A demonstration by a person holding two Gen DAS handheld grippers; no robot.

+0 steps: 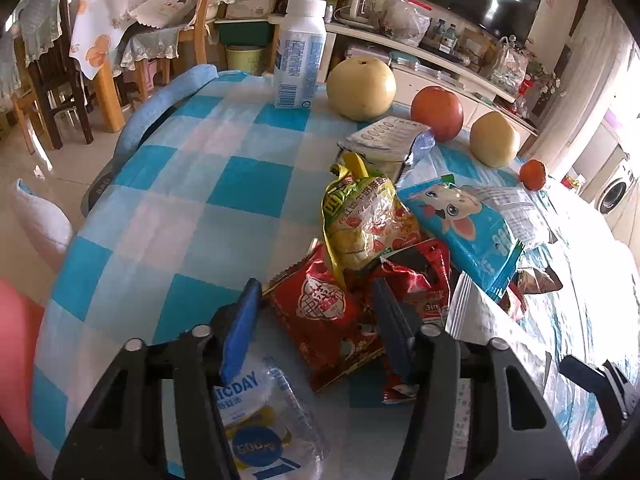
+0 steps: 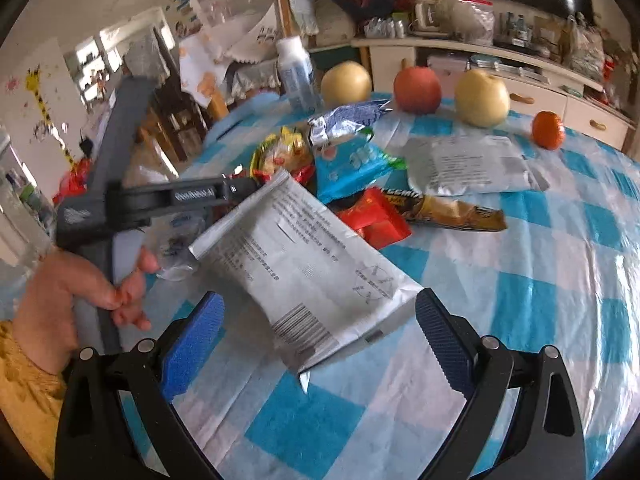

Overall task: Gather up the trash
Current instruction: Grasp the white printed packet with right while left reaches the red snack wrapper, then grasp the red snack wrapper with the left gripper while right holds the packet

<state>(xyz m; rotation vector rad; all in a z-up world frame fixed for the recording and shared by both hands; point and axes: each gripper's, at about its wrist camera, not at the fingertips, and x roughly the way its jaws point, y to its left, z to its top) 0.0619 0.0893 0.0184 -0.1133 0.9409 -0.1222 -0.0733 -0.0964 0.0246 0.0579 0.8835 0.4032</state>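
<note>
The left gripper (image 1: 316, 316) stands released around the red wrapper (image 1: 326, 312); the right gripper (image 2: 320, 328), lower centre, is also released around the silver packet (image 2: 304, 268); close low on each.

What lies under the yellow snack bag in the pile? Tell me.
The yellow snack bag overlaps red wrappers on the checkered tablecloth. Whatever lies directly beneath its middle is covered.
</note>
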